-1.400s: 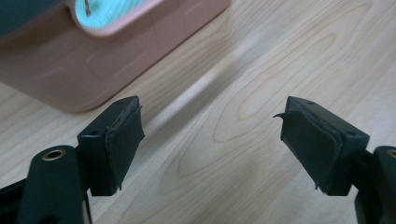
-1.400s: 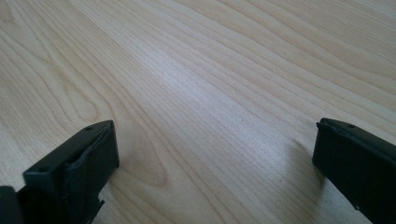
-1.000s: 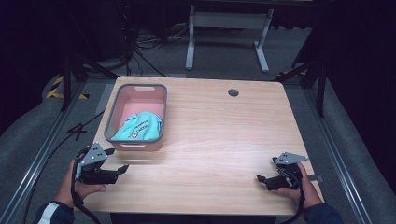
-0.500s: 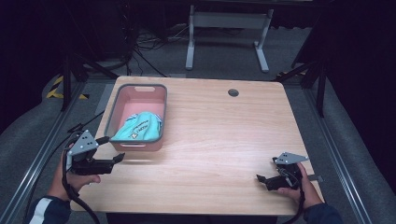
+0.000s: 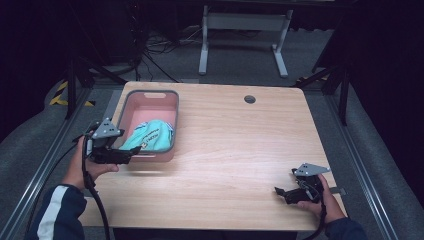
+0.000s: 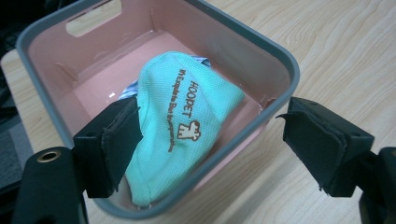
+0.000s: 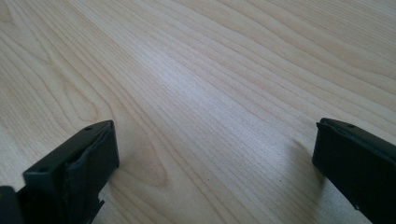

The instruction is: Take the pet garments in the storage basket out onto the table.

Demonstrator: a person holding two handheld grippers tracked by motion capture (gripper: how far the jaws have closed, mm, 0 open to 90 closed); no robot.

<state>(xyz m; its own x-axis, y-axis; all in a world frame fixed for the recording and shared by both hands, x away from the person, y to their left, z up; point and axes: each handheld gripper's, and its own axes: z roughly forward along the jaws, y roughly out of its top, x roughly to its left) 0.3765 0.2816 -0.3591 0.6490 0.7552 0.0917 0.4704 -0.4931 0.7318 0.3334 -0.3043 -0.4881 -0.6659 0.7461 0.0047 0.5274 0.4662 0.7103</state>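
Right gripper low over bare pale wooden table, jaws wide apart (perhaps touching it).

A light wood-grain table is seen from above. A pink bin with a grey rim is set on its far left part, near the left edge. A round grommet hole is cut near the far edge.

left gripper risen, moved to bin
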